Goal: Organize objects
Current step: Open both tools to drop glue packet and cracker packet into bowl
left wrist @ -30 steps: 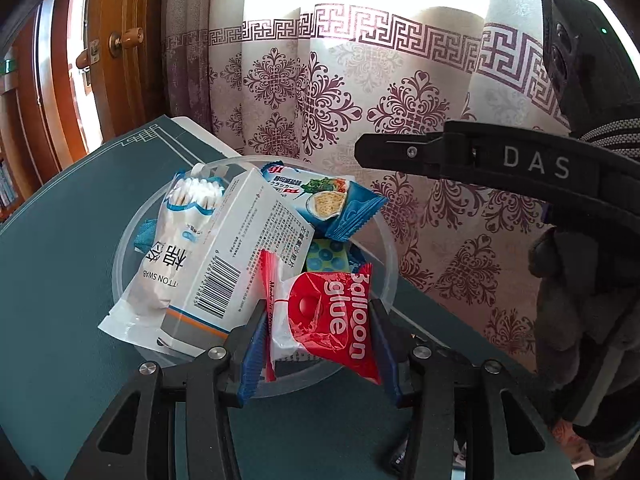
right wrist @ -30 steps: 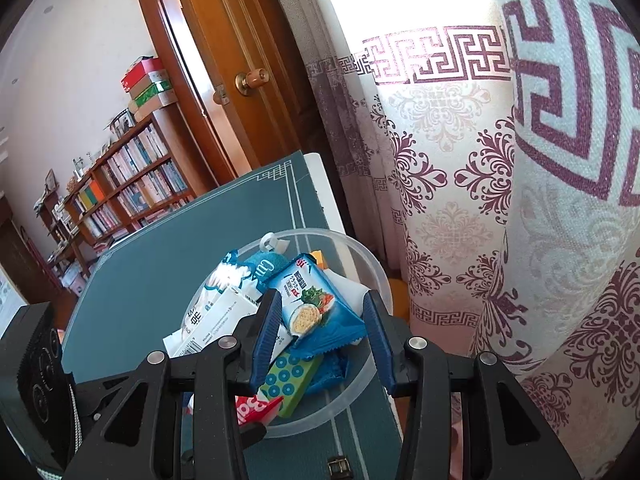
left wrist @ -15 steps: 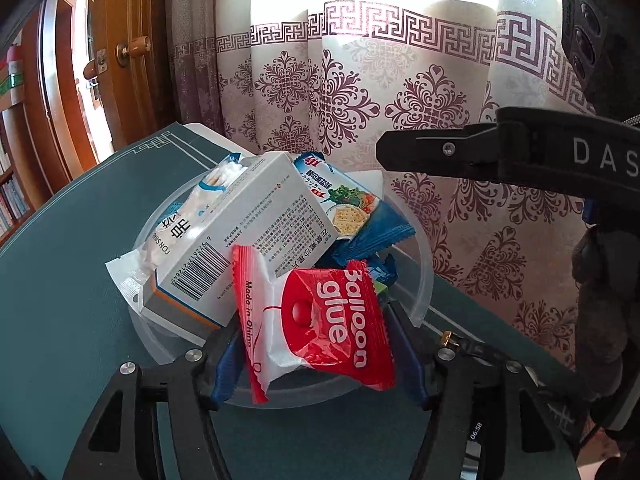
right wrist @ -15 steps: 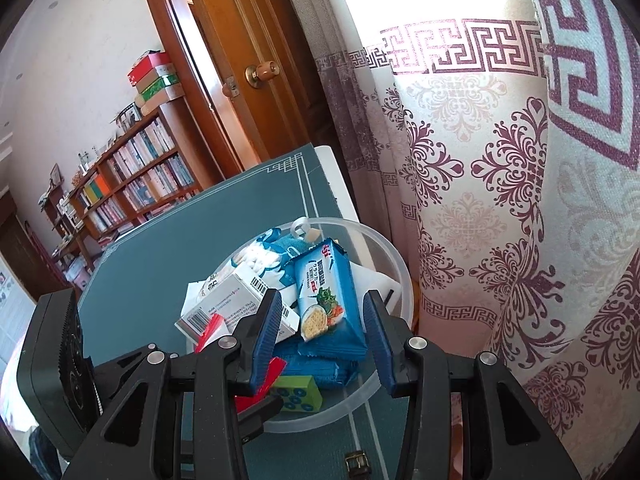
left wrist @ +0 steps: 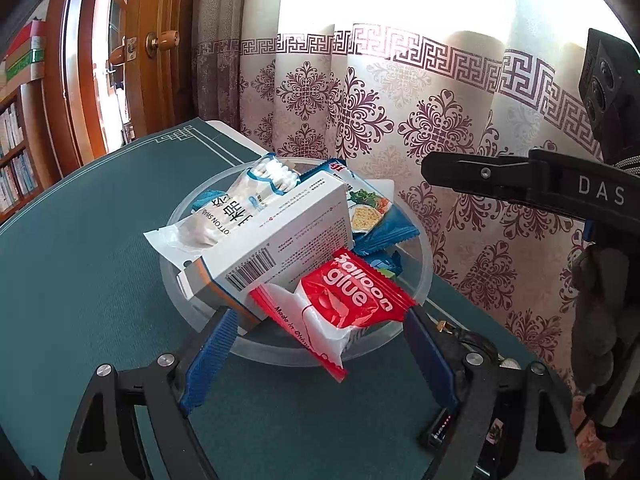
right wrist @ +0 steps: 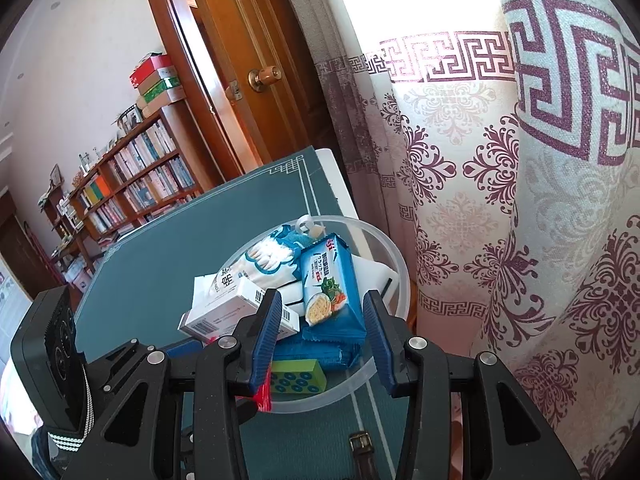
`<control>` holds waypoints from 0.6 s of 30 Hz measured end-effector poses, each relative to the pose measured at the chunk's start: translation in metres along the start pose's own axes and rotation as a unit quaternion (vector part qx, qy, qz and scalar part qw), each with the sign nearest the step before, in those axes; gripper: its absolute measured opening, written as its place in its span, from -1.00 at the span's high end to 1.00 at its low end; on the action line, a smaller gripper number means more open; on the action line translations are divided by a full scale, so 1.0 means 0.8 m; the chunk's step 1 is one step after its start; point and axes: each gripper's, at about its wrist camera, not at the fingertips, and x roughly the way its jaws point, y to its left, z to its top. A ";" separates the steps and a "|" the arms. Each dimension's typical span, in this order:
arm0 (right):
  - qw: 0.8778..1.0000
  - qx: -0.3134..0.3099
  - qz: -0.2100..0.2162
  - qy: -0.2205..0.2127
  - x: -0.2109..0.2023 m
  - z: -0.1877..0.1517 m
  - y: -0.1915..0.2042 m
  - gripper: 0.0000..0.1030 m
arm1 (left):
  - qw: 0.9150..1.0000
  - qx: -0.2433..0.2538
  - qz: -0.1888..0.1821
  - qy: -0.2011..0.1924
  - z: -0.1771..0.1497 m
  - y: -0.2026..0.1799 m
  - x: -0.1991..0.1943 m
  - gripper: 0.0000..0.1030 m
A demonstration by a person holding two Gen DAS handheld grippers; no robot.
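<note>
A clear plastic bowl (left wrist: 420, 248) on the green table holds several packets. A red "balloon glue" packet (left wrist: 344, 304) lies over the bowl's near rim, against a white box with a barcode (left wrist: 272, 248). A cotton swab bag (left wrist: 232, 216) and a blue cracker packet (left wrist: 372, 212) lie behind. My left gripper (left wrist: 316, 344) is open, its fingers spread wide on either side of the red packet and not touching it. My right gripper (right wrist: 320, 332) is open above the bowl (right wrist: 394, 264), over the blue cracker packet (right wrist: 328, 284) and a green block (right wrist: 298, 378).
The green table mat (left wrist: 80, 260) stretches left of the bowl. A patterned curtain (left wrist: 400, 120) hangs right behind the table's far edge. A wooden door (right wrist: 248, 72) and a bookshelf (right wrist: 128, 184) stand at the back left. A strap buckle (right wrist: 360, 442) lies near the bowl.
My left gripper opened wider and drew back, and the red packet now rests free on the bowl's rim. My right gripper has shifted a little over the bowl.
</note>
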 end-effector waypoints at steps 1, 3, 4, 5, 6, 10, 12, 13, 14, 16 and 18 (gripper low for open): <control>1.000 -0.002 0.001 0.001 -0.001 -0.001 0.001 0.14 | 1.000 -0.003 0.003 0.001 -0.002 0.002 -0.001 -0.71; 1.000 -0.005 0.002 0.002 -0.002 -0.004 0.002 0.14 | 1.000 -0.009 0.009 0.003 -0.005 0.007 0.000 -0.71; 1.000 -0.006 0.003 0.003 -0.003 -0.005 0.004 0.14 | 1.000 -0.012 0.012 0.004 -0.006 0.009 0.001 -0.71; 1.000 -0.006 0.003 0.003 -0.004 -0.006 0.004 0.14 | 1.000 -0.015 0.016 0.006 -0.005 0.012 0.003 -0.71; 1.000 -0.007 0.004 0.004 -0.004 -0.007 0.005 0.14 | 1.000 -0.018 0.021 0.007 -0.004 0.015 0.006 -0.71; 1.000 -0.010 0.007 0.010 -0.003 -0.012 0.009 0.14 | 0.999 -0.022 0.032 0.008 -0.001 0.022 0.017 -0.71; 1.000 -0.011 0.008 0.013 -0.001 -0.014 0.011 0.14 | 0.999 -0.016 0.041 0.003 0.000 0.023 0.020 -0.71; 1.000 -0.011 0.009 0.014 0.000 -0.015 0.012 0.14 | 0.999 -0.017 0.043 0.004 0.001 0.024 0.021 -0.71; 1.000 -0.011 0.009 0.015 0.000 -0.016 0.012 0.14 | 0.999 -0.019 0.040 0.004 0.002 0.026 0.021 -0.71; 1.000 -0.012 0.010 0.018 0.001 -0.018 0.014 0.14 | 0.999 -0.024 0.032 0.006 0.001 0.028 0.020 -0.73; 1.000 -0.013 0.010 0.021 0.000 -0.020 0.017 0.14 | 0.999 -0.028 0.027 0.009 -0.001 0.029 0.018 -0.76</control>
